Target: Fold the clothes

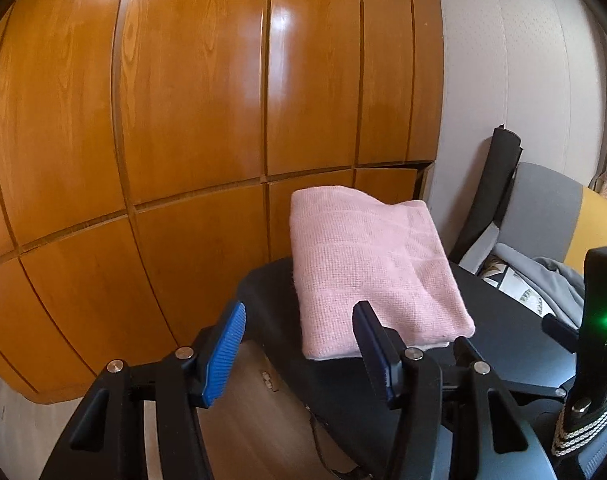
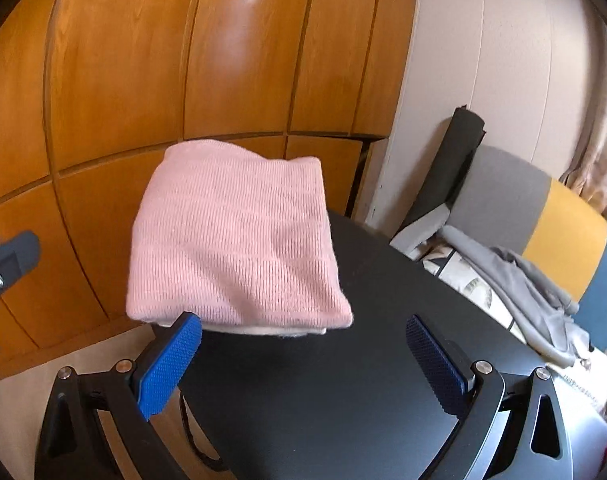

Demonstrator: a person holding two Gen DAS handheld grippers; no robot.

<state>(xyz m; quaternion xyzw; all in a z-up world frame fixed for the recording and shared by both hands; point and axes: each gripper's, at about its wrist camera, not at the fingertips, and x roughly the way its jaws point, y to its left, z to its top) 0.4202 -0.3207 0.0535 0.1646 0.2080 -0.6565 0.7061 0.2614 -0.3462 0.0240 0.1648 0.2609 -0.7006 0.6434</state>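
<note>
A pink knit garment (image 1: 367, 272) (image 2: 235, 240) lies folded into a thick rectangle at the far left edge of a round black table (image 1: 503, 344) (image 2: 343, 400), with a white layer showing under its near edge. My left gripper (image 1: 299, 344) is open just short of the garment's near left corner, and nothing sits between its blue pads. My right gripper (image 2: 303, 360) stands open over bare tabletop in front of the garment, its left pad close to the near edge. The right gripper's body (image 1: 599, 320) shows a green light in the left wrist view.
Glossy wooden wardrobe doors (image 1: 163, 120) (image 2: 143, 80) rise behind the table. To the right stands a chair (image 2: 543, 220) in grey, yellow and blue, with grey clothes (image 2: 523, 280) heaped on its seat. A black roll (image 2: 455, 160) leans on the wall. A cable (image 2: 191, 432) hangs below the table edge.
</note>
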